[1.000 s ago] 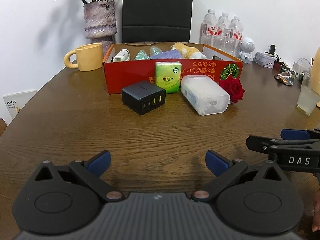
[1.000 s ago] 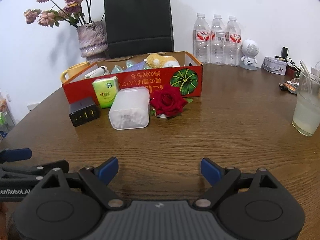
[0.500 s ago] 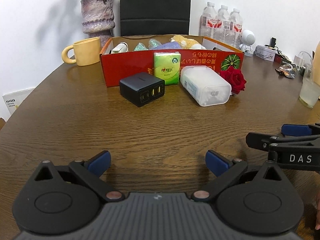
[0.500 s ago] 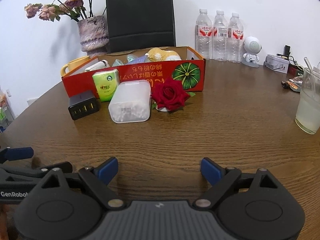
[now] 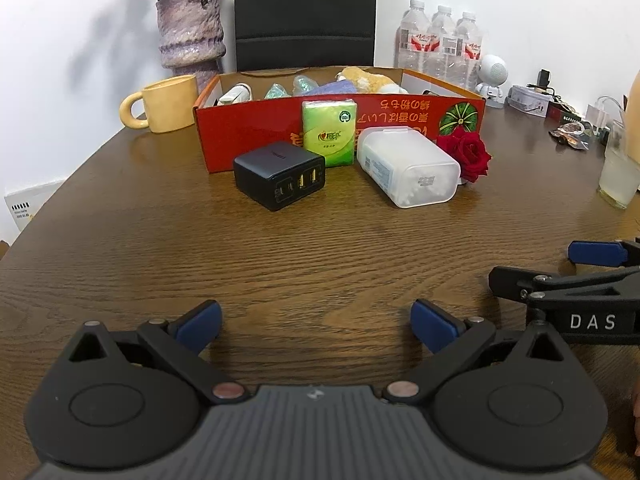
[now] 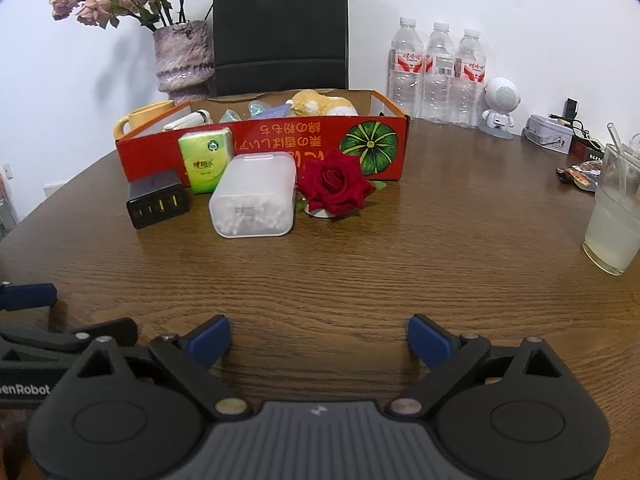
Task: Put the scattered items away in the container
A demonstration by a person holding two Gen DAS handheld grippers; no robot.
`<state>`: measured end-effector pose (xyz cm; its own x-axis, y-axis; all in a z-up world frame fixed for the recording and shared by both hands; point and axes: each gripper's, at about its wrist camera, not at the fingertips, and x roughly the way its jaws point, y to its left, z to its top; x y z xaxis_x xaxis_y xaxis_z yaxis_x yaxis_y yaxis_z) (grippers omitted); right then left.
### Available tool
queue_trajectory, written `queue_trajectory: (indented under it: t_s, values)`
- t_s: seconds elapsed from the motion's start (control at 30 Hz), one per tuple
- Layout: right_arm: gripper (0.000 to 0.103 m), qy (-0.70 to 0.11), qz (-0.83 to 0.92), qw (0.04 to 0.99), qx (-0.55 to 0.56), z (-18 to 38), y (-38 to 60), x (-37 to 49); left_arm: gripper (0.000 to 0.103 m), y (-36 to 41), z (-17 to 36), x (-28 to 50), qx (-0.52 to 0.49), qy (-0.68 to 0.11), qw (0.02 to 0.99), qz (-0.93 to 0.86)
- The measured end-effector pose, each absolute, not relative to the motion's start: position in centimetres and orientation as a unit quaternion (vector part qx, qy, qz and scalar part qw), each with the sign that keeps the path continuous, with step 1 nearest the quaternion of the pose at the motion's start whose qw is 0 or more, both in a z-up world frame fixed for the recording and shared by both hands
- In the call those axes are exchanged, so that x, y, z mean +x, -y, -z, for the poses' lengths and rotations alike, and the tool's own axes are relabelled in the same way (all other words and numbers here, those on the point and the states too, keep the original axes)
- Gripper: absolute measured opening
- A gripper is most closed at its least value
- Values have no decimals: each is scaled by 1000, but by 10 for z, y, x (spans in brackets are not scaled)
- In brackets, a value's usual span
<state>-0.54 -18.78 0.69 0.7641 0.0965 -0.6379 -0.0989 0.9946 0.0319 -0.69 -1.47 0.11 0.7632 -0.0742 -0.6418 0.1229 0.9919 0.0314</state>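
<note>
A red cardboard box point(image 5: 256, 136) point(image 6: 280, 142) stands mid-table with several small items inside. In front of it lie a black charger point(image 5: 278, 180) point(image 6: 157, 199), a green tissue pack point(image 5: 329, 133) point(image 6: 206, 160) leaning on the box, a translucent plastic case point(image 5: 408, 166) point(image 6: 254, 196) and a red rose point(image 5: 466, 152) point(image 6: 334, 184). My left gripper point(image 5: 316, 322) is open over bare wood, well short of them. My right gripper point(image 6: 319, 338) is open too, its jaws opening further with nothing between them. Each gripper shows at the other view's edge.
A yellow mug point(image 5: 166, 104) and a purple vase point(image 5: 190, 28) stand left of the box, a black bag point(image 6: 280, 28) behind it. Three water bottles point(image 6: 438, 72), a white robot figure point(image 6: 500, 106) and a glass of pale drink point(image 6: 614, 220) stand to the right.
Both views tilt slightly, so the box and items sit a little differently in frame. The right gripper's fingers stand a bit wider apart. No item has moved.
</note>
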Motion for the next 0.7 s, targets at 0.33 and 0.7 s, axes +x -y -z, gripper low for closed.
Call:
queue_trajectory:
  t_s: [0.33,0.7]
  values:
    - [103,-347,-41,937,-4,-6,189,-4,103,14,-1,-7,32,-341,938,54]
    - [103,-346,-47,937,-6,-5,192,-5,103,15,-1,-7,32,-341,938,54]
